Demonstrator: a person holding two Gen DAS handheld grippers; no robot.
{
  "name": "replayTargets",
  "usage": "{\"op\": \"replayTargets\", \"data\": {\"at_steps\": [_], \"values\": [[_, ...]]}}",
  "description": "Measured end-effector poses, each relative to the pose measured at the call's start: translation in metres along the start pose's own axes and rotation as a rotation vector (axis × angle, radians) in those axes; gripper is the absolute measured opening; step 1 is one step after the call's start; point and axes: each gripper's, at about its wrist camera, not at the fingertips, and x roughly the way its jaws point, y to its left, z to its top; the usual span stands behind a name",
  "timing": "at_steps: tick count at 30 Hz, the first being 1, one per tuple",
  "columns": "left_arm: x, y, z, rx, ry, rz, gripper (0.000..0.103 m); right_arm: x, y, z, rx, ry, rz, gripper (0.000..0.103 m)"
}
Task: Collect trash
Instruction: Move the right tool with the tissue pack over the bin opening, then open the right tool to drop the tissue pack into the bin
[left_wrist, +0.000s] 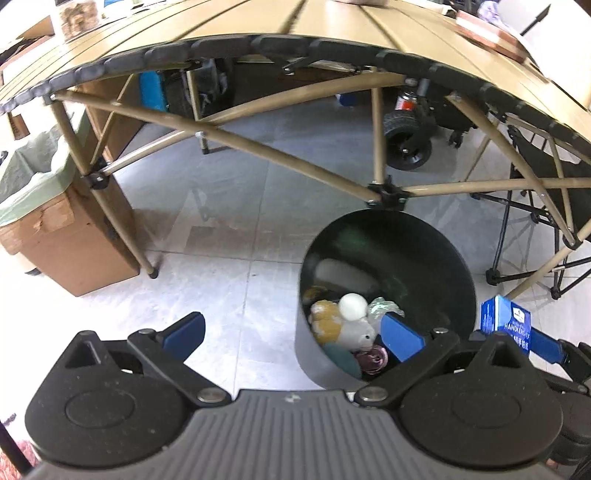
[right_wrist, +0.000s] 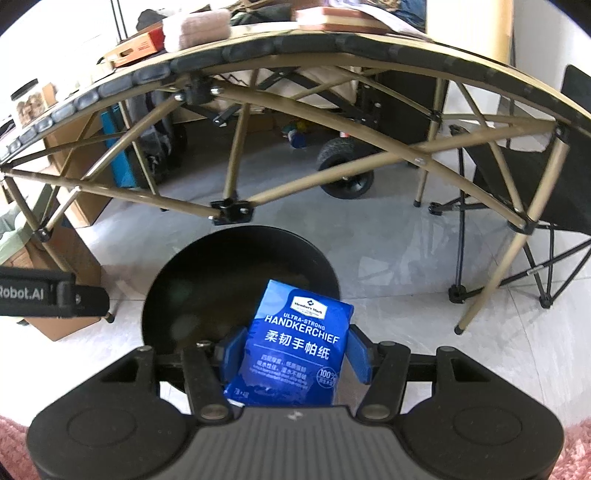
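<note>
Right gripper (right_wrist: 293, 354) clamped on blue handkerchief pack (right_wrist: 295, 343), both blue pads pressing its sides, pack upright between them with long axis running forward along the fingers. Held above near rim of black trash bin (right_wrist: 162, 295), top edge of pack reaching over the bin's open mouth, lower half short of it. Bin directly ahead and below, on grey floor tiles just in front of folding table frame (right_wrist: 231, 212). Likely next: ease forward a little, then release, so pack falls inside and not onto the rim. Left gripper (left_wrist: 291, 334) spread wide and empty, beside the bin's left side, with 1 pad over the trash already inside (left_wrist: 343, 325). Right hand plainly the nearer for the drop.
</note>
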Motion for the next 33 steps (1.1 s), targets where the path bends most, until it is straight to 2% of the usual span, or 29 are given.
{"op": "replayTargets", "data": {"at_steps": [16,33], "values": [[0.008,0.044,-0.009,-0.062,0.036,0.037,0.103,0.019,0.048,0.020,-0.047,-0.004,0.034,0.057],[0.021,0.049,-0.011,-0.073,0.087,0.069,0.103,0.051,0.060,0.034,-0.037,0.042,0.038,0.057]]}}
